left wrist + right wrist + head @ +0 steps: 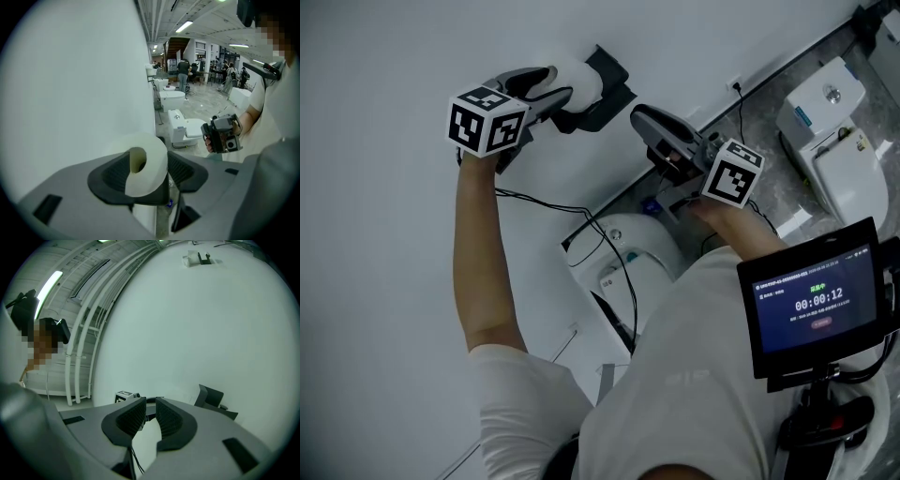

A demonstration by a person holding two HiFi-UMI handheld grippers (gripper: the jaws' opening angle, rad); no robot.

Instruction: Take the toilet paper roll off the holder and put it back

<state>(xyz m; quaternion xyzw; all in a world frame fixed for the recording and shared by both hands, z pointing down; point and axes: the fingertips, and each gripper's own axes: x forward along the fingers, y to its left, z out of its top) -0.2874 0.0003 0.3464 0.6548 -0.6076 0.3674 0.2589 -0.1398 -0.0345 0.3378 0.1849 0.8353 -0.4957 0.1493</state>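
Note:
The white toilet paper roll sits at the black wall holder on the white wall. My left gripper reaches around it, jaws spread wide, one pad on each side of the roll; I see no squeeze on it. A black ledge shows right under the roll. My right gripper hangs to the right of the holder, apart from it, its pads drawn to a narrow slit with nothing between them. The right gripper view shows the holder further along the wall.
White toilets stand on the grey floor below, one at the right and one under my arms. Black cables run down the wall. A dark timer screen sits at my chest. Distant people and more toilets fill the hall.

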